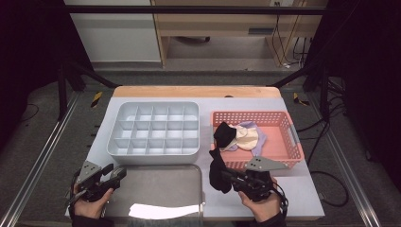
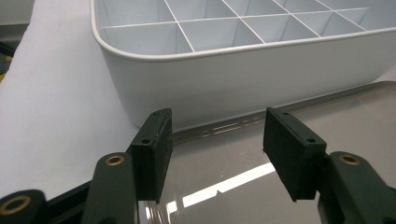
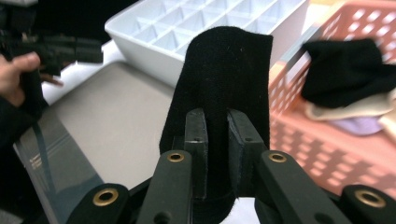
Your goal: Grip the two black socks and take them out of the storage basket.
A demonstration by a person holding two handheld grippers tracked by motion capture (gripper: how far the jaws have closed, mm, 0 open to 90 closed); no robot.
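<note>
Right tongs [image 1: 226, 178] are clamped on a black fabric sock [image 1: 216, 172], jaws pinched narrow w/ the cloth squeezed between them. In the right gripper view the sock [image 3: 224, 88] stands up above the jaws and folds over at the top. From the high view it hangs off the table, just at 9 o'clock of the right hand [image 1: 260, 203], between the flat shiny metal tray [image 1: 161, 189] and the salmon-pink plastic mesh basket [image 1: 283, 137].

Left tongs [image 1: 119, 173] are spread wide, nothing between the pads, sitting over the tray's 9 o'clock corner. Straight ahead at 12 o'clock is the white plastic divided organizer box [image 2: 243, 74].

Basket's got 1 more black sock [image 1: 224, 134] draped on its 9 o'clock rim, plus a cream one [image 1: 247, 138] and a lavender one [image 1: 259, 137], all touching in a pile.
</note>
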